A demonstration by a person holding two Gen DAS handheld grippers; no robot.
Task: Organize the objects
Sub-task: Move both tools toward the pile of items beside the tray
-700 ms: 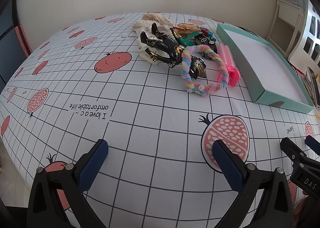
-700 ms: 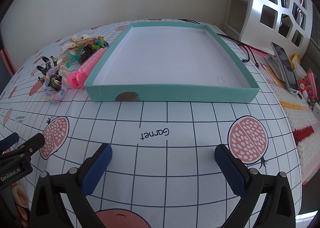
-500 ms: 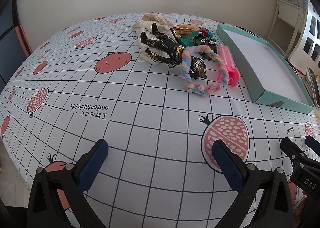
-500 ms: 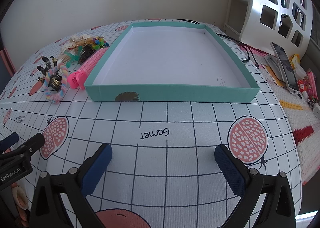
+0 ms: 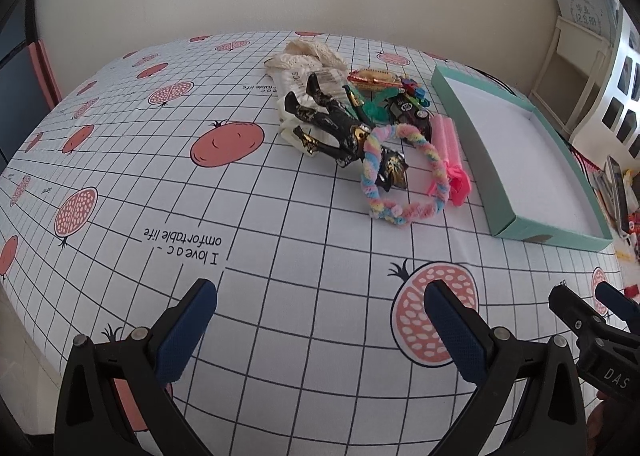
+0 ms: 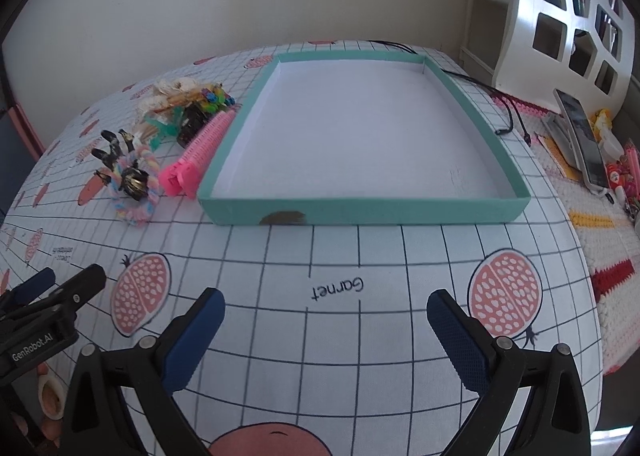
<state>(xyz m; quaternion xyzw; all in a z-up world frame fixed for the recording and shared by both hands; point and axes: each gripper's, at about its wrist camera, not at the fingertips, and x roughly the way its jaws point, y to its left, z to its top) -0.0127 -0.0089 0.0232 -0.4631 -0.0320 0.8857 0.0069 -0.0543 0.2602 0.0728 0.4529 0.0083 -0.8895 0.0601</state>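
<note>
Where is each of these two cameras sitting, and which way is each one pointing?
Left wrist view: sits on the left tongs, low over the tablecloth, facing the toy pile with its pastel ring; its own open blue tips show, and the right tongs at the right edge.
Right wrist view: sits on the right tongs, facing the empty teal tray; its open tips show, and the left tongs at the left edge.
Shared: tray, pile, tablecloth.

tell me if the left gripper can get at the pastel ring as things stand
Probably yes. The left gripper is open, with only bare tablecloth between it and the pastel ring. The ring lies draped over the black figure, which may lift with it.
</note>
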